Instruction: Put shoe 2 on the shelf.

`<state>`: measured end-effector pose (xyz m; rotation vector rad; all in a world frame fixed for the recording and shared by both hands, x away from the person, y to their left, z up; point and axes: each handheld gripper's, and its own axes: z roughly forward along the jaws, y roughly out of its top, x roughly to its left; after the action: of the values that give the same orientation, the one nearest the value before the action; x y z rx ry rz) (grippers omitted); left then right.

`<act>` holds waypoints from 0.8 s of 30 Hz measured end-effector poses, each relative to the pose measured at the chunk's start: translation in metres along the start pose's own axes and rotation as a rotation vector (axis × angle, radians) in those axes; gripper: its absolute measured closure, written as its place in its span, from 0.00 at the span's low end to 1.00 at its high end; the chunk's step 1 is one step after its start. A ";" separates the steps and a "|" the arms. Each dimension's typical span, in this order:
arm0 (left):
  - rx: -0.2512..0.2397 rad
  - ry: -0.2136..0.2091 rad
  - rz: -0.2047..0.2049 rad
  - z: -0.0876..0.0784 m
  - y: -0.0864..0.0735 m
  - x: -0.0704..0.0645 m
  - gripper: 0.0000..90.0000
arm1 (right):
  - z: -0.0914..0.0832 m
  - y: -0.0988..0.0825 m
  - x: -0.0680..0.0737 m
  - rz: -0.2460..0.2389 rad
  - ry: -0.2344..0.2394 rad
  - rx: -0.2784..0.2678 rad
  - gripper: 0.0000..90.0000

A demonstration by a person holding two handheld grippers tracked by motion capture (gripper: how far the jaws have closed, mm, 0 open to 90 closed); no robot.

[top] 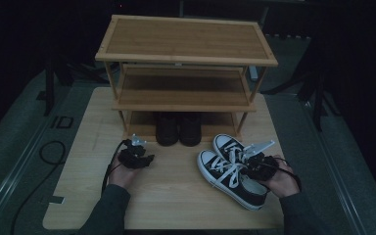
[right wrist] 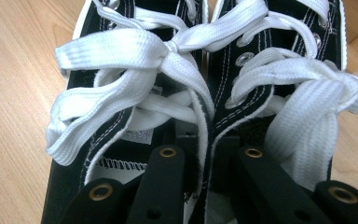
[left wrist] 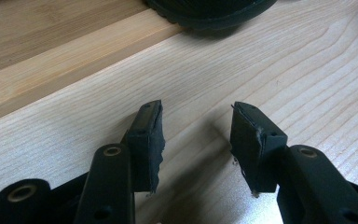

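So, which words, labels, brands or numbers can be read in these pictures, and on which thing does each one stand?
"ID": pale marking on the floor, left of the table; only these two characters can be made out.
Small white label inside the left one of the black sneakers: print too small and blurred to read.
Shoe rack, black boots, both grippers: no readable text.

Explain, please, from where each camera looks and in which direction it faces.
High view: above the person's side, facing forward and down on table, shelf rack, sneakers; forearms, both hands show.
Left gripper view: on left gripper, facing bare tabletop; open jaws.
Right gripper view: on right gripper, facing the sneakers' laces; jaws pinch both inner collars.
Shared: the sneakers.
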<state>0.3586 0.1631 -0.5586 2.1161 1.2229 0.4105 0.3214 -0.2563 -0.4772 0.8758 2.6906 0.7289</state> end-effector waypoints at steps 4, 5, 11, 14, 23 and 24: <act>0.002 0.002 0.003 0.000 0.000 -0.001 0.60 | -0.004 0.003 -0.004 -0.004 0.006 -0.008 0.95; 0.002 0.002 0.002 0.000 0.000 -0.001 0.60 | -0.005 0.004 -0.004 -0.011 0.005 -0.008 0.95; 0.004 0.000 0.002 0.000 0.000 0.000 0.60 | -0.009 0.012 -0.007 -0.038 0.011 -0.016 0.95; 0.003 -0.001 0.001 0.000 0.000 0.000 0.60 | -0.010 0.017 -0.008 -0.058 0.021 -0.006 0.95; 0.004 0.001 0.003 0.000 0.000 -0.001 0.60 | -0.018 0.031 -0.005 -0.138 0.049 -0.004 0.95; 0.004 0.000 0.003 0.000 0.000 -0.001 0.60 | -0.018 0.033 -0.005 -0.143 0.053 -0.004 0.95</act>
<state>0.3580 0.1628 -0.5583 2.1217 1.2223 0.4094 0.3352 -0.2436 -0.4442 0.6637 2.7622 0.7343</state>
